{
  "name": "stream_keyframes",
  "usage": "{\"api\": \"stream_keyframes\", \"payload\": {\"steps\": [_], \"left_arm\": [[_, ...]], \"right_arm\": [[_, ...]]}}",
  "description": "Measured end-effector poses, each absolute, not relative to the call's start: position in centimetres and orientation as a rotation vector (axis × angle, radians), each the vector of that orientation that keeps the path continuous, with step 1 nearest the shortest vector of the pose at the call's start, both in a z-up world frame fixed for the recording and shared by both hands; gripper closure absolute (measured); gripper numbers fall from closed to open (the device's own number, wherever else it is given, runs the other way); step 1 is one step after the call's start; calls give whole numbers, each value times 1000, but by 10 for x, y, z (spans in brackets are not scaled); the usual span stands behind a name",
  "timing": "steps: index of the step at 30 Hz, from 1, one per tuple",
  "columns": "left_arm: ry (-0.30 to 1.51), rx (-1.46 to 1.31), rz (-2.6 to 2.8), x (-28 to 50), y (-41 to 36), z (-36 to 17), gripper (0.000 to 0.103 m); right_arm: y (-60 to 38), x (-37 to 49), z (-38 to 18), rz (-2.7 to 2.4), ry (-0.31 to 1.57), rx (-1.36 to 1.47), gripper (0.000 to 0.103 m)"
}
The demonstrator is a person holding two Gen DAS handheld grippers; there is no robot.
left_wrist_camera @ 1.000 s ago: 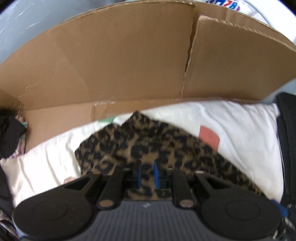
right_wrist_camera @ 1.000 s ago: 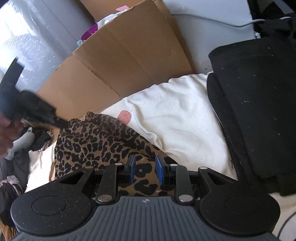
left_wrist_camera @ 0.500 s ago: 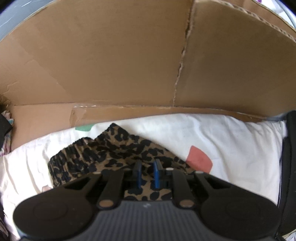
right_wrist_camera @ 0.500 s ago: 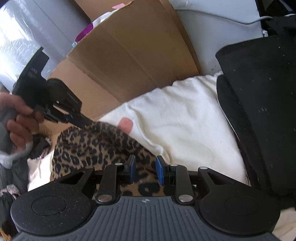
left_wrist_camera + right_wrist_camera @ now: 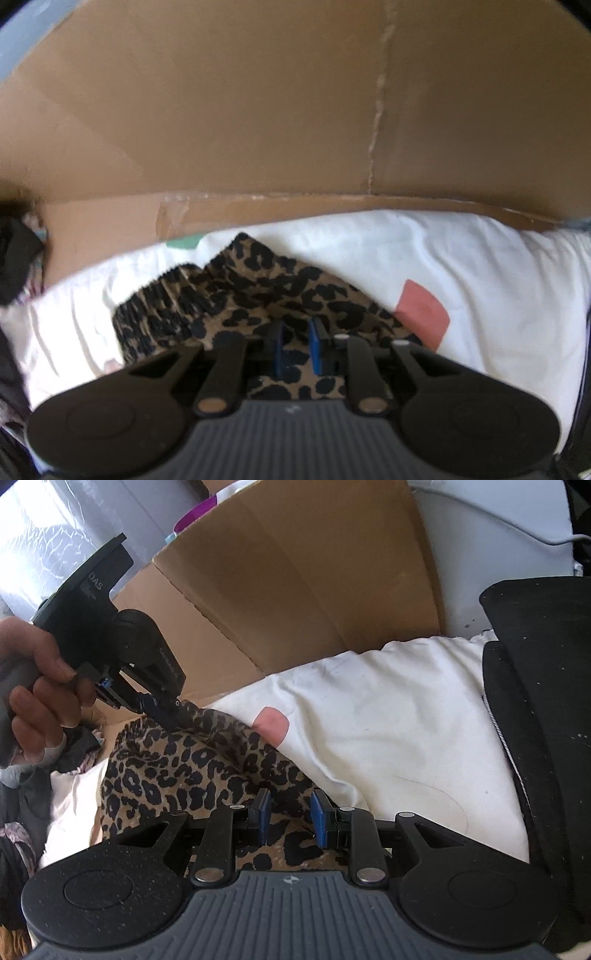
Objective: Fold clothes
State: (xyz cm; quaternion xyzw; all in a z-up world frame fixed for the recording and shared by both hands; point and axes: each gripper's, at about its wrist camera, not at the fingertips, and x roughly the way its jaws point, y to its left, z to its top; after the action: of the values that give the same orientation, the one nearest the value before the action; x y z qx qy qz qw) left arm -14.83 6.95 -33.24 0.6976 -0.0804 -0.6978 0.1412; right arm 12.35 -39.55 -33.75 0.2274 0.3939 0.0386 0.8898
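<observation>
A leopard-print garment (image 5: 258, 288) lies bunched on a white cloth (image 5: 480, 277) that has pink and green patches. My left gripper (image 5: 295, 332) points steeply down with its blue pads closed on a fold of the leopard fabric. In the right wrist view the left gripper (image 5: 162, 707), held by a hand (image 5: 40, 686), pinches the far edge of the leopard garment (image 5: 177, 771). My right gripper (image 5: 290, 808) grips the near edge, with leopard cloth bunched between its blue pads. The white cloth (image 5: 388, 720) stretches out to the right.
A brown cardboard wall (image 5: 258, 110) stands right behind the white cloth, also seen as cardboard (image 5: 295, 590) in the right wrist view. A stack of black fabric (image 5: 546, 701) lies at the right. Dark, patterned clothes (image 5: 14, 258) are heaped at the left.
The left gripper has come down and toward the cardboard with the leopard edge in it. In the right wrist view it has moved in from the left. The right gripper has shifted sideways, still holding.
</observation>
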Motion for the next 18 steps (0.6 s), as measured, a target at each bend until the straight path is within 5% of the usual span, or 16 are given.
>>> {"api": "stream_keyframes", "payload": {"steps": [18], "left_arm": [[114, 1997, -2027, -123, 27, -350, 69]], "right_arm": [[-396, 121, -364, 143, 915, 368, 71]]}}
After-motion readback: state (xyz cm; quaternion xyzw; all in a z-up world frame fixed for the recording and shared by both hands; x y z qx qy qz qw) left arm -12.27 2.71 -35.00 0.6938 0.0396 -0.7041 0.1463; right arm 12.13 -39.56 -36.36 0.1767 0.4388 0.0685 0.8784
